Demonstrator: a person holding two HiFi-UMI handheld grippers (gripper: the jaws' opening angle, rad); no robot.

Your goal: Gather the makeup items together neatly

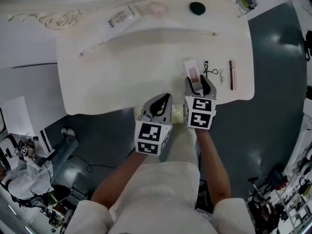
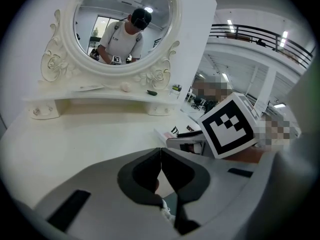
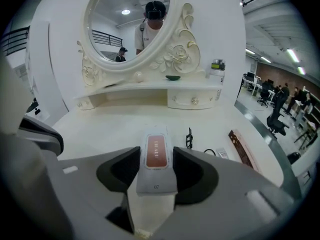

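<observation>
sachet (image 3: 155,176), white with a reddish-brown panel on its face, sits lengthwise between the jaws of the right gripper (image 3: 156,153). both pads touch its long edges, so the jaws stand fairly wide and are closed on it. in the head view its far end pokes out past the fingertips over the white vanity table (image 1: 122,82), near the front edge on the right side.

just beyond and to the right of the sachet, three more makeup items lie on the tabletop in a loose row: a small black wire-like tool (image 3: 189,138), then a short silvery tube (image 3: 223,154), then a long dark brown stick (image 3: 241,148) nearest the right edge. they are near each other but apart, none touching.

the left gripper (image 2: 160,156) hangs beside the right one at the front edge of the table, pointing down at a slant. its jaws are pressed together with nothing between them.

farther back, the raised shelf under the oval mirror (image 3: 131,21) carries a dark green item (image 1: 197,8), a pale pink item (image 1: 157,8), a white box (image 1: 119,19) lying flat and a small jar (image 1: 247,1) at the right end.
</observation>
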